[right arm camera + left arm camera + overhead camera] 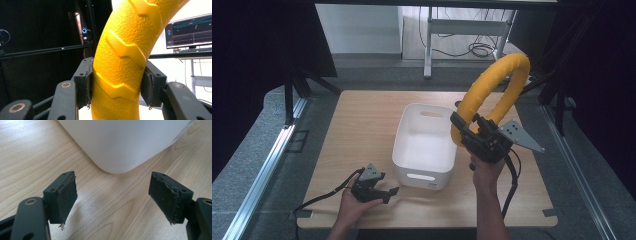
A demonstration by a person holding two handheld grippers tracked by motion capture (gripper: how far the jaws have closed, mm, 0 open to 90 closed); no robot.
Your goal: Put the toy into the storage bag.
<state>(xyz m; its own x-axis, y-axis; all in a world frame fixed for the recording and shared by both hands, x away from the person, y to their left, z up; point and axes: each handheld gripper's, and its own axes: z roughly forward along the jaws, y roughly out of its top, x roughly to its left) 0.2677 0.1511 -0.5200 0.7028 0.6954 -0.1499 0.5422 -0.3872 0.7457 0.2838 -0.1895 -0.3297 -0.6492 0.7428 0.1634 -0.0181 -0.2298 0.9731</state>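
A yellow textured ring [497,87], shaped like a tyre with raised chevron treads, is held upright in the air at the right of the white bin [426,142]. My right gripper [467,132] is shut on its lower left part; in the right gripper view both pads press the yellow ring [122,65] from either side. My left gripper [388,192] rests low on the table near the bin's front left corner. It is open, with bare wood between its pads [67,195] and the bin's rounded corner [120,145] just ahead.
The bin is hollow, with slot handles at front and back, and stands mid-table on the wooden top [362,125]. Black frame posts and dark curtains flank the table. A metal stand with cables [462,30] is behind it. A monitor [188,31] glows at the right.
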